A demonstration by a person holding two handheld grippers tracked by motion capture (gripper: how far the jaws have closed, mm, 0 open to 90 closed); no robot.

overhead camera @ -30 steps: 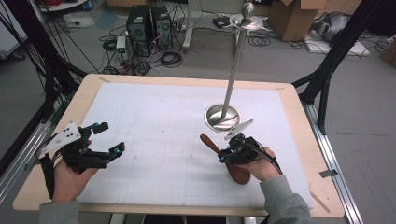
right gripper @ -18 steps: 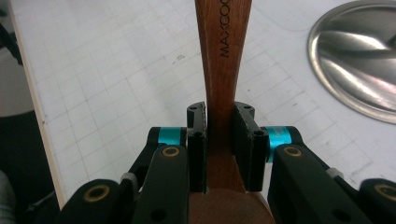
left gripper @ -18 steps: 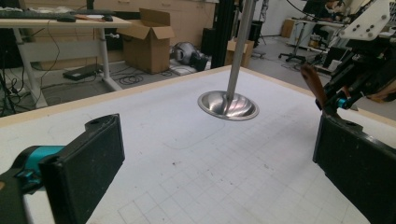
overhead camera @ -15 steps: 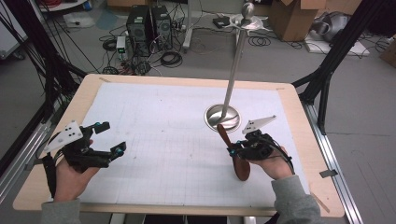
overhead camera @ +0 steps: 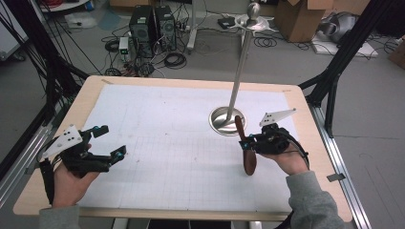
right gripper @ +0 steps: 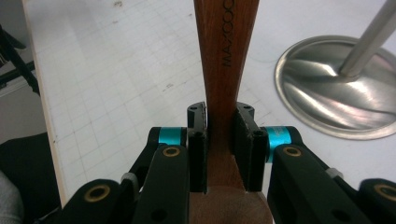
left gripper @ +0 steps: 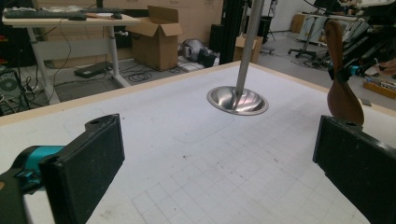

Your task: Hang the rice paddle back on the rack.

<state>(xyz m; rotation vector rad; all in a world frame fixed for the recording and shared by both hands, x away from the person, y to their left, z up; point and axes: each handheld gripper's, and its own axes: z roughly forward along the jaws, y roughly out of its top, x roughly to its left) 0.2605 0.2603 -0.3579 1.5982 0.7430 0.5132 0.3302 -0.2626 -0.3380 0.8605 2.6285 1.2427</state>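
White gridded table mat (overhead camera: 167, 143): my right gripper (overhead camera: 248, 143) is clamped on the wooden spoon (overhead camera: 247, 155) neck, lifted beside the steel stand (overhead camera: 224, 119), hanging undone; left gripper (overhead camera: 112, 148) idle, jaws apart.

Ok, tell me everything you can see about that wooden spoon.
The wooden spoon is dark reddish-brown and smooth, with lettering stamped along its flat handle. The right gripper clamps the handle just above the bowl. It hangs over the white gridded mat, bowl end towards the person, handle pointing at the steel stand's base.
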